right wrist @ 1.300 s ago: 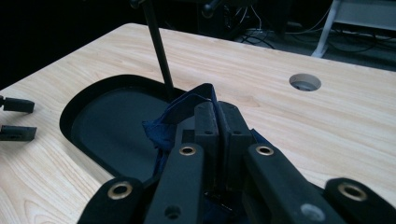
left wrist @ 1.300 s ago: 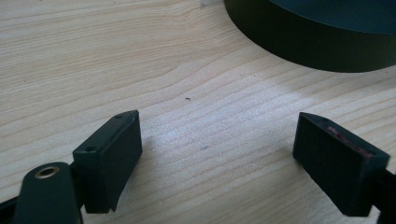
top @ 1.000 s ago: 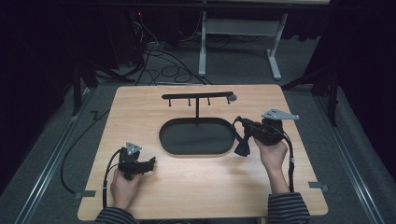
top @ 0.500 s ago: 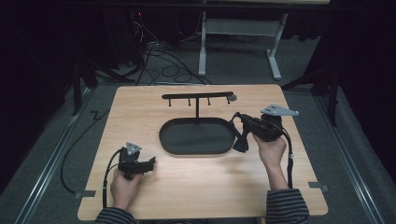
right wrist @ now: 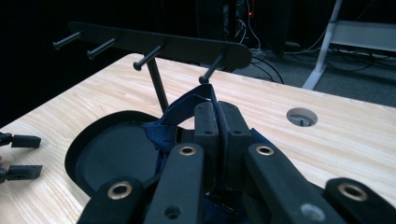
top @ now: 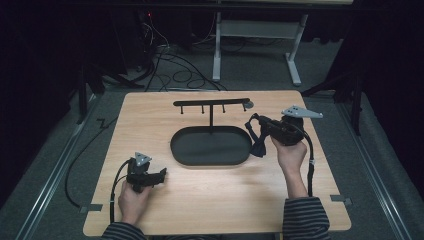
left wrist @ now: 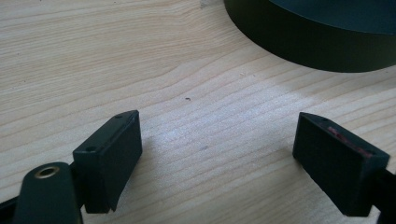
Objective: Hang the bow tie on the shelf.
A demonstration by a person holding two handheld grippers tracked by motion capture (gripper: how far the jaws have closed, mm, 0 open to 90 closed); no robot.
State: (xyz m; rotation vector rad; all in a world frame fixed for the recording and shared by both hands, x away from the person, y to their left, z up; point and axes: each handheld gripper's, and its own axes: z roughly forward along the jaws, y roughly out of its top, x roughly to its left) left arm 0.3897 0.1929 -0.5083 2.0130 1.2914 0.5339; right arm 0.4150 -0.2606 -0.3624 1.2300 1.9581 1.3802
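The left hand-held gripper (top: 161,175) rests on the near left of the desk (top: 150,120), jaws spread and empty, unmoved. At centre stands the tray (top: 180,150) with its peg rack (top: 210,103). The right hand-held gripper (top: 258,126), pinching a dark blue strap (top: 258,145), has edged from the tray's right rim toward the rack's rightmost peg (right wrist: 211,72); hanging looks to be next.
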